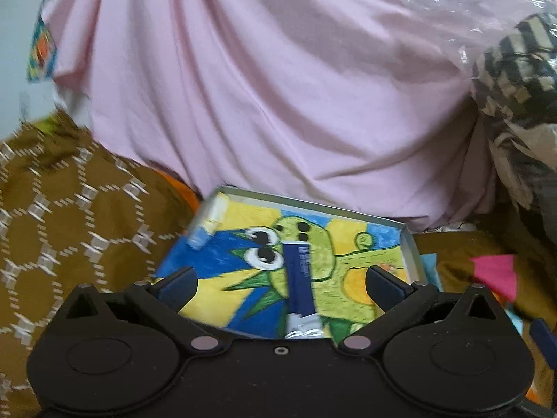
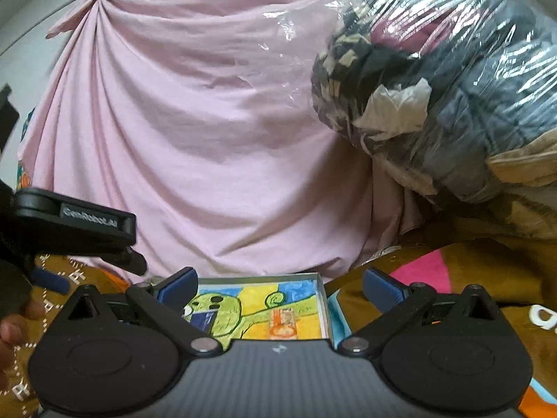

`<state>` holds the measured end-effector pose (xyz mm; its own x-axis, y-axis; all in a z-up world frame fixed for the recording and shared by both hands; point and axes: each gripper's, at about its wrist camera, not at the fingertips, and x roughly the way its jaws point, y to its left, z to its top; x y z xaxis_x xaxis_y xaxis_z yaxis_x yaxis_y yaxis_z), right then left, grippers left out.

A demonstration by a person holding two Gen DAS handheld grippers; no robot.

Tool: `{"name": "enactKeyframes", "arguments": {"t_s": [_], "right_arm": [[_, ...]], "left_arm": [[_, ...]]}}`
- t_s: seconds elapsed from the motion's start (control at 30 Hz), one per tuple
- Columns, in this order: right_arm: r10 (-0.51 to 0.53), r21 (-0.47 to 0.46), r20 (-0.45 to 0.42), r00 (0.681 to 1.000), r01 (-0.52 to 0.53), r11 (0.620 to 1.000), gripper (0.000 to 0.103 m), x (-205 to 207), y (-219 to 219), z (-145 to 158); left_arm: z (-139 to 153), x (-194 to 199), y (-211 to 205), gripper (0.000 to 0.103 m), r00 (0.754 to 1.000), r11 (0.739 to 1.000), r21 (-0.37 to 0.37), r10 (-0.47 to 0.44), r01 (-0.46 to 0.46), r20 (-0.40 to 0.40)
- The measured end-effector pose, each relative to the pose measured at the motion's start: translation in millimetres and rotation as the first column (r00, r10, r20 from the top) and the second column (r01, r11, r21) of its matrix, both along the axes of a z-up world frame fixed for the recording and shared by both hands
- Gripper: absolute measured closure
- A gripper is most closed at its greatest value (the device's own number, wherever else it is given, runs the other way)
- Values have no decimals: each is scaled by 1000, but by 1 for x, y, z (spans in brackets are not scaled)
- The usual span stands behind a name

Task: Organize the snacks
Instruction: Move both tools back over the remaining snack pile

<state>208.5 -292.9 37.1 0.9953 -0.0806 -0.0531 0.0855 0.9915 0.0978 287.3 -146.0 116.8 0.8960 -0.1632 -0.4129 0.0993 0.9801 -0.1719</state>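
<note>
A shallow box (image 1: 409,247) with a yellow, blue and green cartoon drawing on its floor lies on a brown patterned cloth. A dark blue snack stick (image 1: 300,278) lies in it, and a pale yellow-and-blue snack (image 1: 207,226) sits at its left wall. My left gripper (image 1: 282,284) is open just above the box, astride the blue stick without touching it. In the right wrist view the box (image 2: 322,299) holds the blue stick (image 2: 203,318) and an orange snack pack (image 2: 283,324). My right gripper (image 2: 280,289) is open and empty above the box. The left gripper (image 2: 80,226) shows at the left.
A pink sheet (image 2: 209,122) hangs close behind the box. A clear plastic bag of dark clothes (image 2: 452,87) bulges at the right. Brown patterned cloth (image 1: 69,209) covers the surface; pink and blue paper pieces (image 1: 496,273) lie right of the box.
</note>
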Motion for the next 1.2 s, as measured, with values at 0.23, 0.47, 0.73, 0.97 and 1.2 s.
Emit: {"name": "enactKeyframes", "arguments": {"t_s": [0.23,0.47,0.73,0.97,1.2], "right_arm": [[9,3,-18,1000,-9,1000,0,-40,11,7],[66,-9,-39,997,-66,998,0,-80,28,5],[189,-15,-159,969,-194,981,0,-107,59,-6],[244,-16,-259,935,-257,966,0,-120,83,-19],[279,-38,-344,896,-310,950,0,-120,101,-36]], "left_arm": [[12,-49,25,1,999,998,62,26,-28,45],[-4,-82,60,1,999,997,68,39,-40,18],[-32,-112,95,1,997,991,116,68,-72,35],[-58,-122,120,1,999,986,158,45,-45,3],[-87,-126,140,1,997,983,183,32,-20,-65]]}}
